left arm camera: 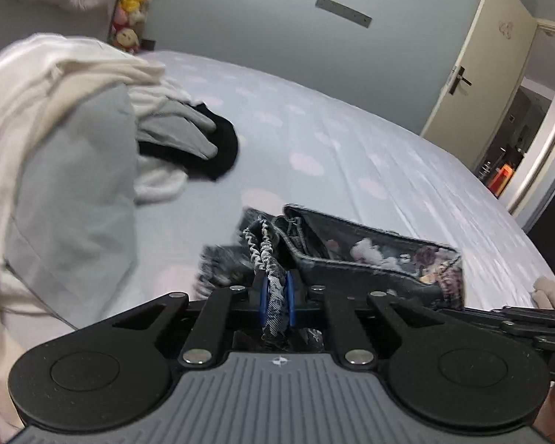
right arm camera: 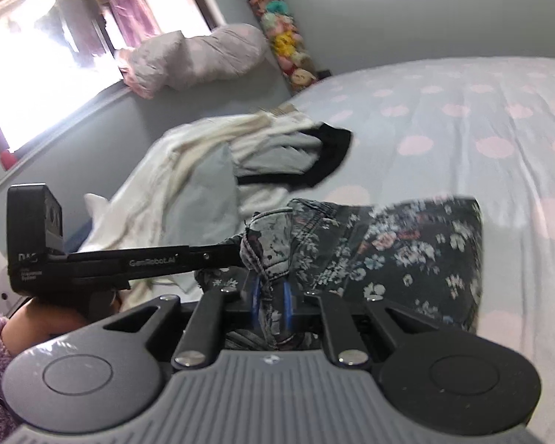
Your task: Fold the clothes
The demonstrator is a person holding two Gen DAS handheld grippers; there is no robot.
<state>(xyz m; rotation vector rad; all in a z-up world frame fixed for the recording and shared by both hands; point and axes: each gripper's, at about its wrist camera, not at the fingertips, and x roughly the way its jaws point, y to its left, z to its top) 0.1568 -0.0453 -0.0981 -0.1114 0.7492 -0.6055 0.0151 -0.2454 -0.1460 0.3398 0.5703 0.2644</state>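
Both the left gripper (left arm camera: 276,301) and right gripper (right arm camera: 271,305) pinch bunched edges of a dark floral-print fabric garment (right arm camera: 399,248) above the dotted pale-blue bedsheet (right arm camera: 462,118), where thick, uneven bunching could slip free and spoil the fold.

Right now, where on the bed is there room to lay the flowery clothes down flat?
The dotted sheet is bare beyond the flowery garment and right of the black-edged clothes. The pile of pale clothes crowds the window side.
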